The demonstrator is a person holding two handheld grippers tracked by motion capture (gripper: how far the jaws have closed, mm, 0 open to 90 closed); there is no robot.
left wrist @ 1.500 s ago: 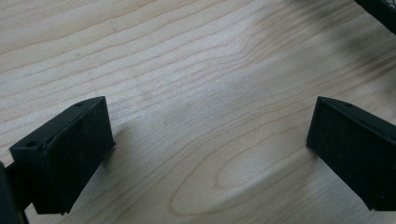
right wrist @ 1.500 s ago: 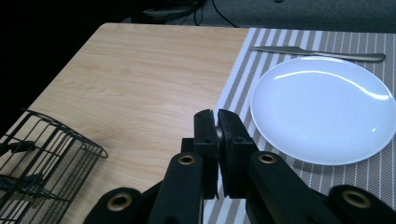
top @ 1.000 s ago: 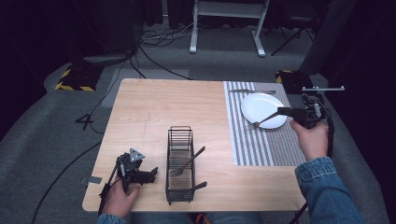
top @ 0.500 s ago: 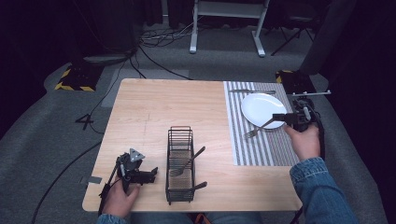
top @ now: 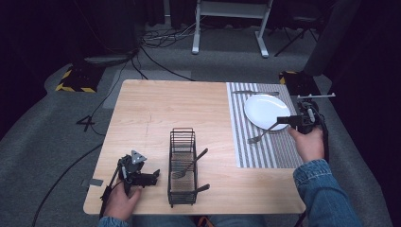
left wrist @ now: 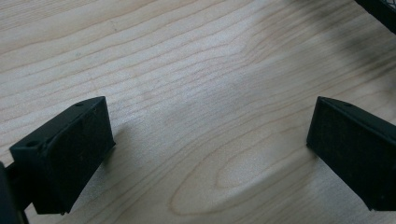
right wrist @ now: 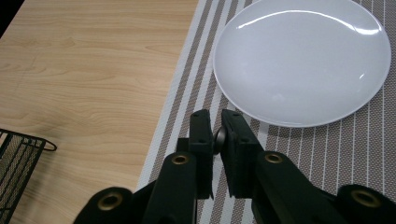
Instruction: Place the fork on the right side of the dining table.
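fork (top: 265, 133) in right hand-held gripper (top: 280, 119)

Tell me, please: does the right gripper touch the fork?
Touching. In the right gripper view, the right gripper has both jaws closed on the fork's handle end. The high view shows the fork extending from it over the striped placemat.

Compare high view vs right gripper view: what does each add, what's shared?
High view adds the left gripper, open over the wooden table, the utensils in the wire rack, and the fork with its tines over the striped mat. Right gripper view adds the close-up: right gripper shut on the fork's handle end. Shared: white plate, mat, rack, table.
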